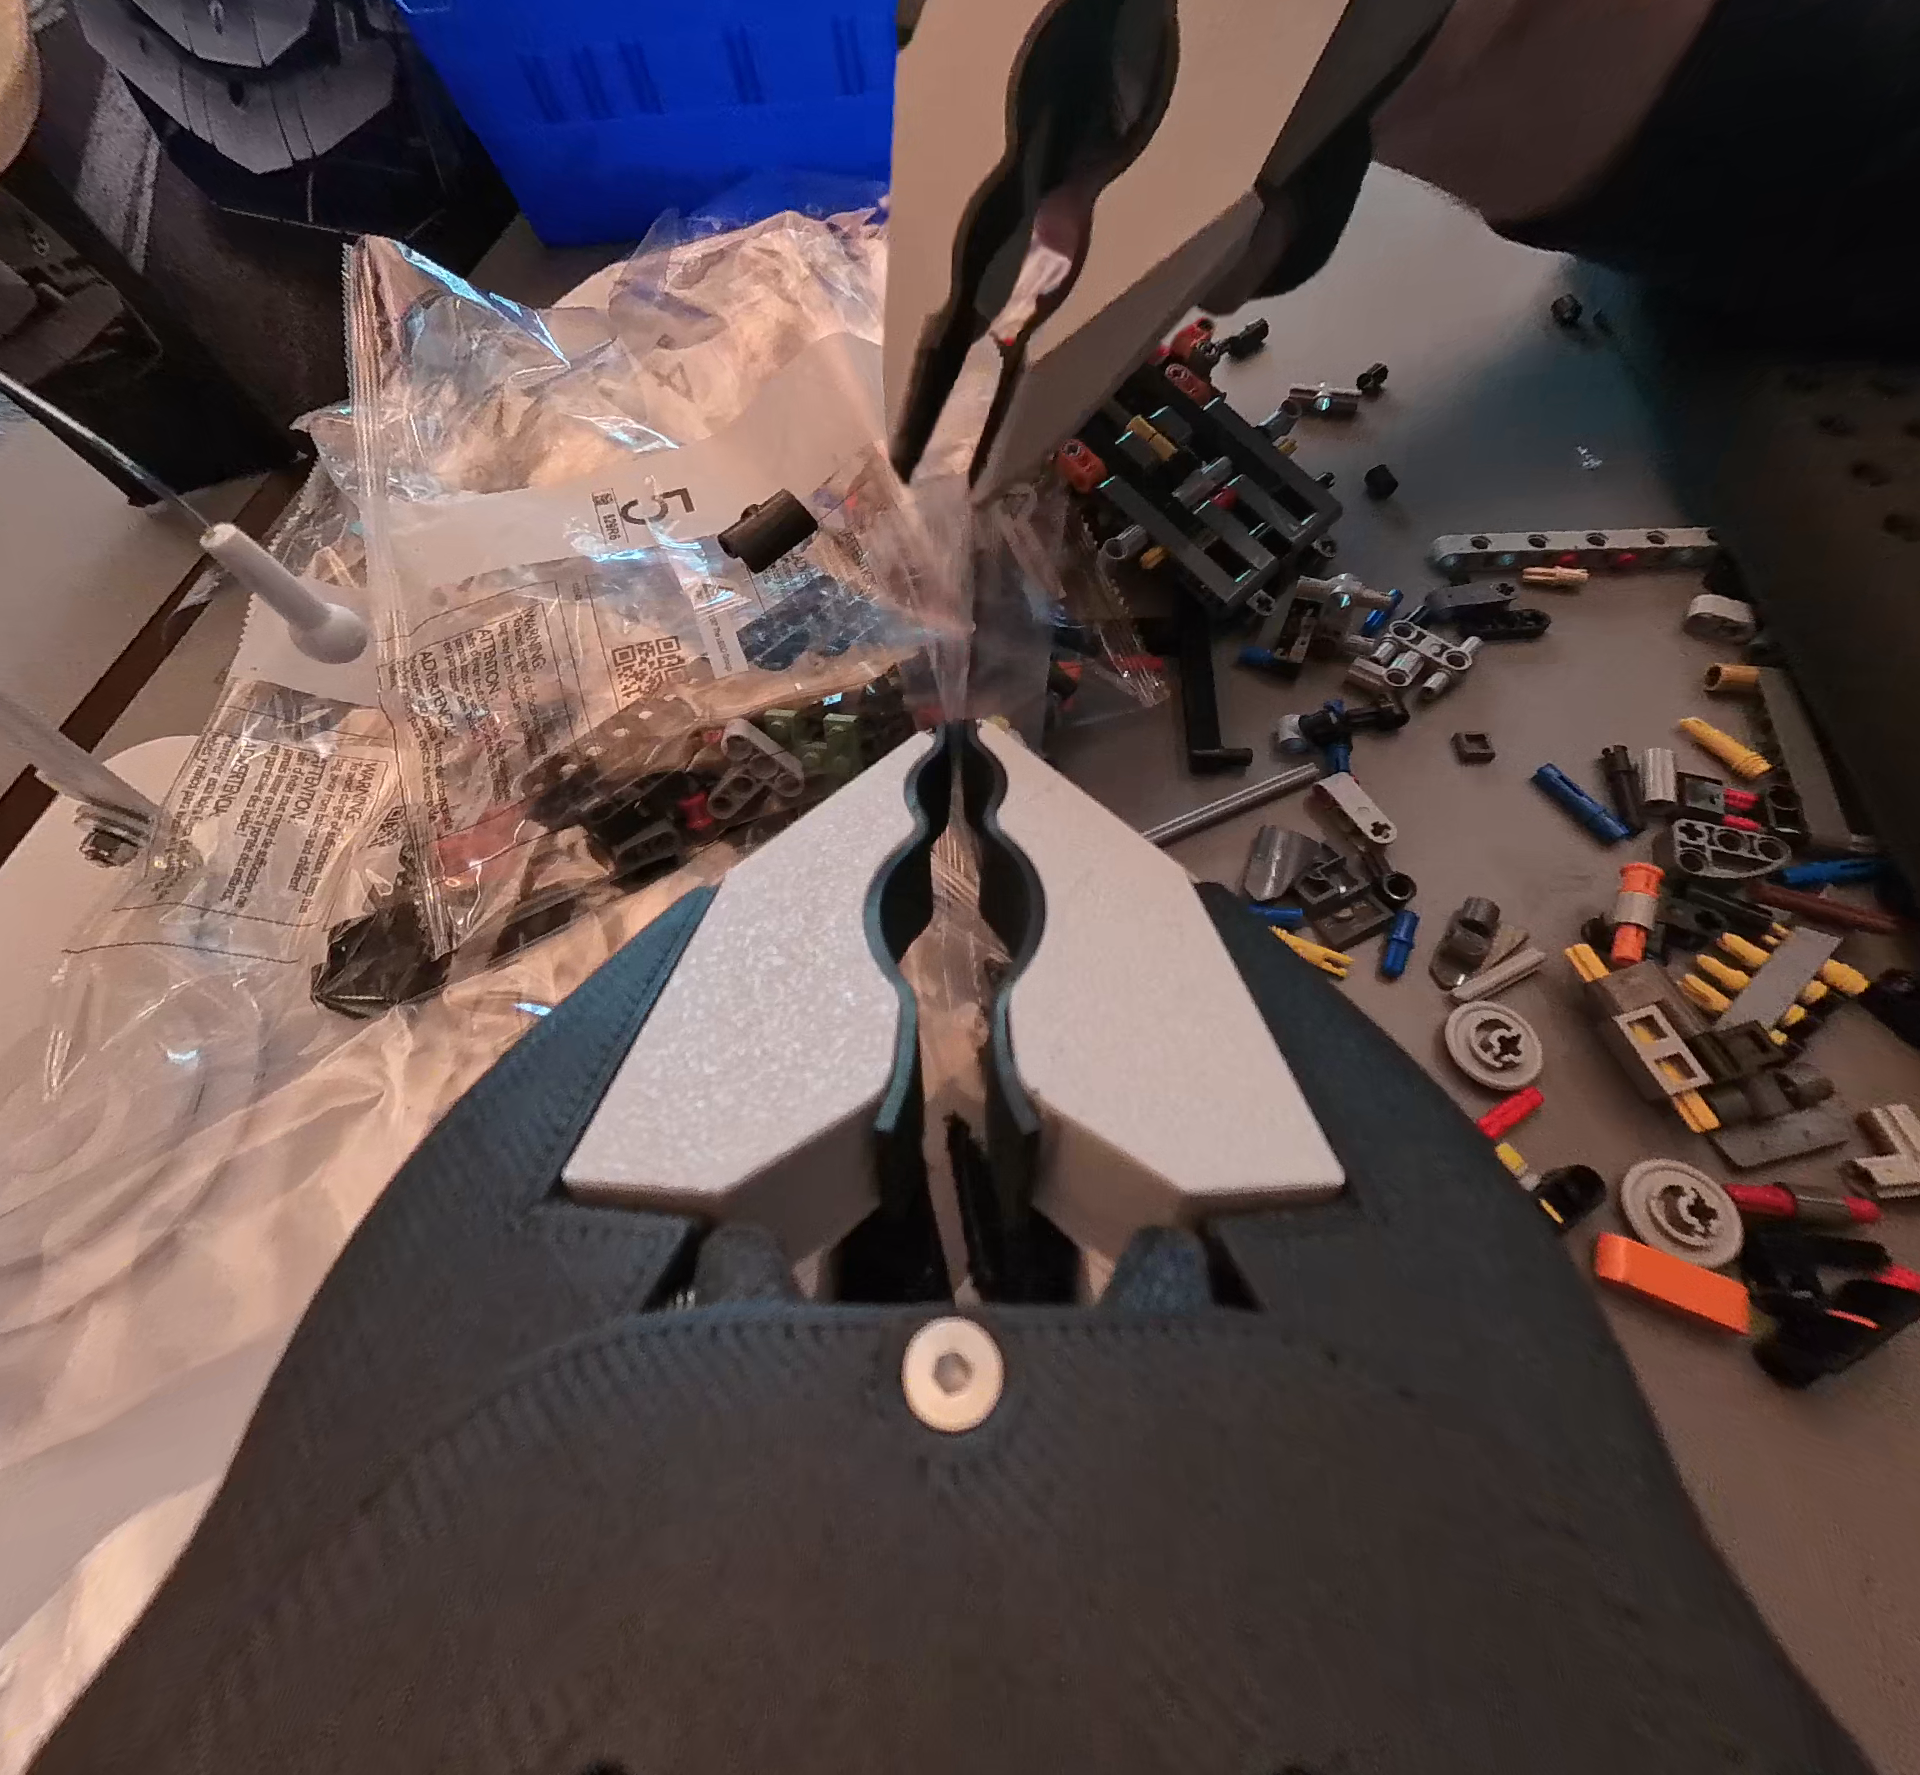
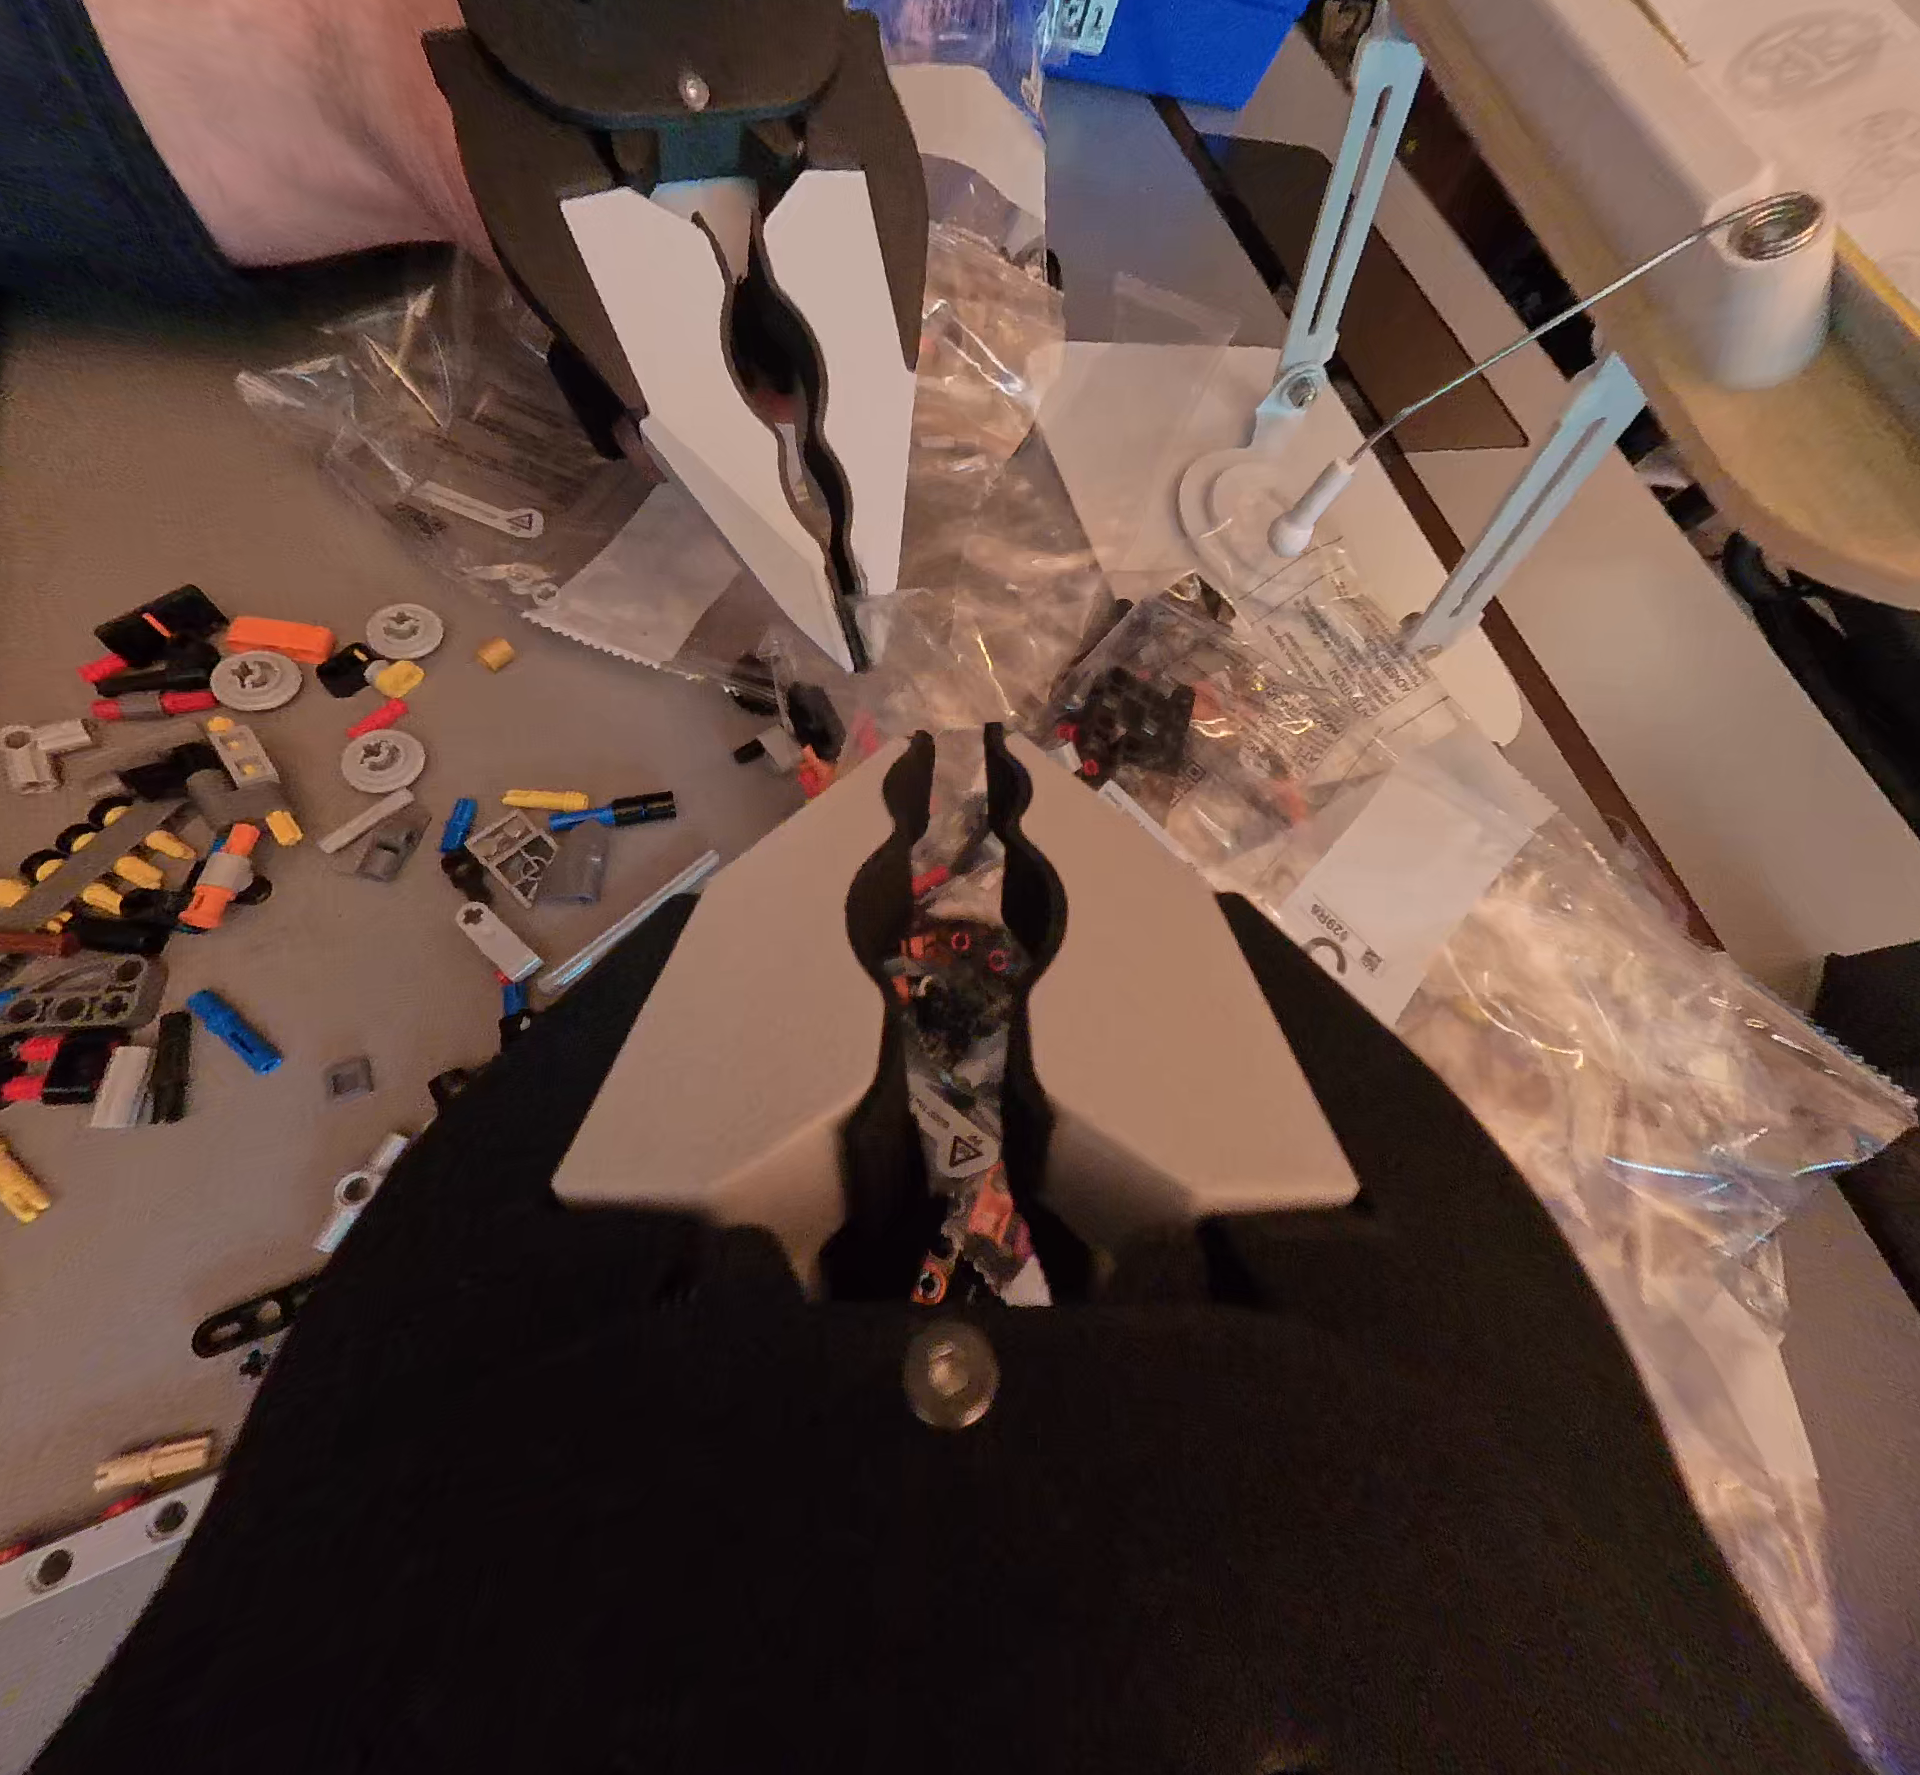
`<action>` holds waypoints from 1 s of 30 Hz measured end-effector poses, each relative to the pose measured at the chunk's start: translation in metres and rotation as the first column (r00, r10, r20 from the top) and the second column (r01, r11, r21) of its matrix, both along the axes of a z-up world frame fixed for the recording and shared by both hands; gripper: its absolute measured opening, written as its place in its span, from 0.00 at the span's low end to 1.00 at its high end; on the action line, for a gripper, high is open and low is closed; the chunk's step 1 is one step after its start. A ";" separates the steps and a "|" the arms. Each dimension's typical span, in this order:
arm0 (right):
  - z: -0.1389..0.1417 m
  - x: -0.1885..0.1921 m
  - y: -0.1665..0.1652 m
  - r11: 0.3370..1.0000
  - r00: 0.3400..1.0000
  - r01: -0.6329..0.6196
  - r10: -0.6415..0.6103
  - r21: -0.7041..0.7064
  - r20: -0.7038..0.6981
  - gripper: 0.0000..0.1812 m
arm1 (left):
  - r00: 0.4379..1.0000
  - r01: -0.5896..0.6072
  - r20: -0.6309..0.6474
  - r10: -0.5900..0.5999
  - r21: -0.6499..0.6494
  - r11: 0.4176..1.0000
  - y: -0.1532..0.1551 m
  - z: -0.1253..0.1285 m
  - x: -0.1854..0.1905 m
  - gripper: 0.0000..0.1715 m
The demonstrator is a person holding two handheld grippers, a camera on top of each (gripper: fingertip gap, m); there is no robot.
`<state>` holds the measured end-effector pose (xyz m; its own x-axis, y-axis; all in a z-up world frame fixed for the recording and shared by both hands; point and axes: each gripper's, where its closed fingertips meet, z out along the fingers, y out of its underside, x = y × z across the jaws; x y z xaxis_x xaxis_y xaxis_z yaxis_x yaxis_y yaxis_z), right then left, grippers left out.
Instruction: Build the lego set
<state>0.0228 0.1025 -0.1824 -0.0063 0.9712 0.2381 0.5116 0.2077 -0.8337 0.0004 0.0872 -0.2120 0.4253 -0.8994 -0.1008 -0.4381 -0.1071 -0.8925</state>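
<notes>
A clear plastic bag (image 1: 623, 582) of small Lego parts lies on the table, also in the right wrist view (image 2: 1247, 717). My left gripper (image 1: 961, 733) is shut on a stretched fold of this bag. It enters the right wrist view (image 2: 857, 655) from the top. My right gripper (image 2: 956, 740) comes in from above in the left wrist view (image 1: 945, 473), its jaws nearly together and pinching the same film a short way from the left gripper. The film is taut between the two. A partly built dark frame (image 1: 1216, 499) lies just behind the right gripper.
Loose Lego pieces (image 1: 1662, 894) are scattered over the grey table, on the left in the right wrist view (image 2: 208, 842). More empty bags (image 2: 1610, 1050) lie around. A blue bin (image 1: 665, 63) stands at the back. A white stand (image 2: 1299, 323) rises beside the bags. The left gripper's tips are roughly 5 cm from the right gripper's.
</notes>
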 end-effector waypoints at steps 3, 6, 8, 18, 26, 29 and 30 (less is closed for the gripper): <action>0.008 0.004 0.002 1.000 0.999 0.011 -0.011 -0.007 -0.030 0.03 | 1.000 -0.001 0.000 0.001 0.000 1.000 0.000 0.000 0.000 0.00; 0.014 0.007 -0.008 0.998 0.998 -0.049 0.047 -0.036 -0.051 0.03 | 1.000 -0.002 0.000 0.002 0.000 1.000 0.000 0.000 -0.001 0.00; 0.008 0.009 -0.029 0.987 0.988 -0.155 0.155 -0.049 -0.002 0.03 | 1.000 -0.003 -0.001 0.003 -0.001 1.000 0.000 0.000 -0.001 0.00; -0.057 0.035 -0.135 0.804 0.748 -0.498 0.588 -0.326 0.308 0.06 | 1.000 -0.007 0.000 0.007 -0.001 1.000 0.001 0.000 -0.002 0.00; -0.090 0.045 -0.145 0.796 0.654 -0.481 0.605 -0.368 0.455 0.05 | 1.000 -0.006 0.001 0.006 0.000 1.000 0.001 0.001 -0.002 0.00; -0.093 0.046 -0.147 0.795 0.637 -0.484 0.606 -0.366 0.476 0.03 | 1.000 -0.007 0.001 0.007 0.000 1.000 0.001 0.001 -0.002 0.00; -0.095 0.047 -0.146 0.798 0.633 -0.483 0.603 -0.362 0.486 0.02 | 1.000 -0.007 0.001 0.007 0.000 1.000 0.001 0.001 -0.002 0.00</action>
